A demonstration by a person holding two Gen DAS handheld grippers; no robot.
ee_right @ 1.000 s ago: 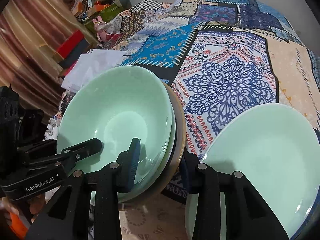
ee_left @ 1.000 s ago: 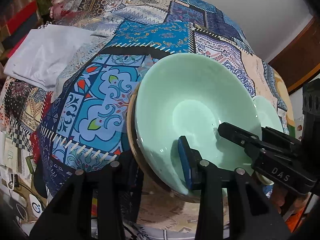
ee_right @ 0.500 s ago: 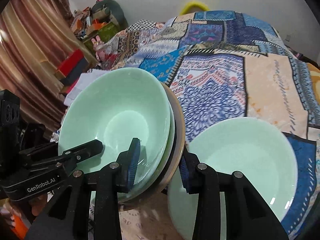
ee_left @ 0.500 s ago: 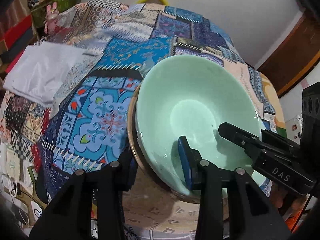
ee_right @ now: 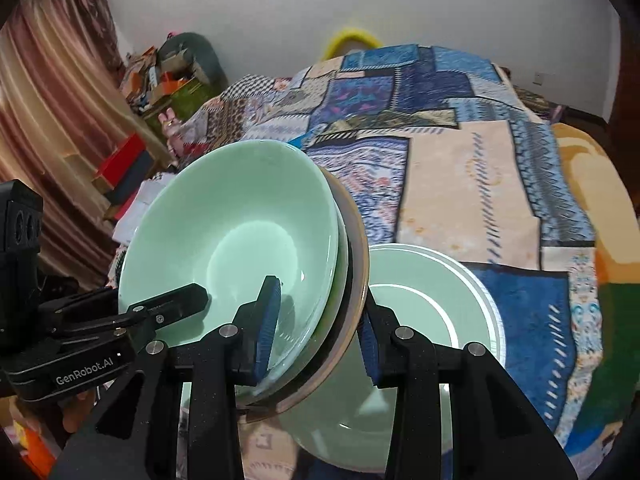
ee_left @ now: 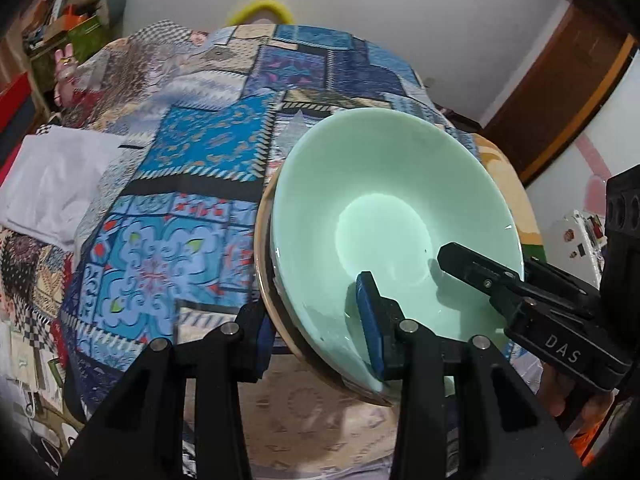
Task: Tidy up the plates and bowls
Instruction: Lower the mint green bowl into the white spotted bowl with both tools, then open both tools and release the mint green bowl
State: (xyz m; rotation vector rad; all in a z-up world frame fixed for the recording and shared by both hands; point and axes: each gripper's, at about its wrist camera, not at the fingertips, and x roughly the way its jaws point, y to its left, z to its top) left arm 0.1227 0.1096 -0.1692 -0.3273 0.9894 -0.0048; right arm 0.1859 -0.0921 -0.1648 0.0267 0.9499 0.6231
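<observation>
Raised off the quilt (ee_right: 472, 184), stack (ee_left: 384, 216) of nested bowls stays clamped by left gripper (ee_left: 320, 332) and right gripper (ee_right: 316, 328); another bowl (ee_right: 432, 312) rests below.

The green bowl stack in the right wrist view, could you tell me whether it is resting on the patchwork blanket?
No, the green bowl stack is clamped at its rim in both tongs, tilted above the patchwork blanket.

A patchwork-covered bed (ee_right: 472, 184) carries green plates (ee_right: 436, 300) at five o'clock, white cloth (ee_left: 56, 184) at nine.
</observation>
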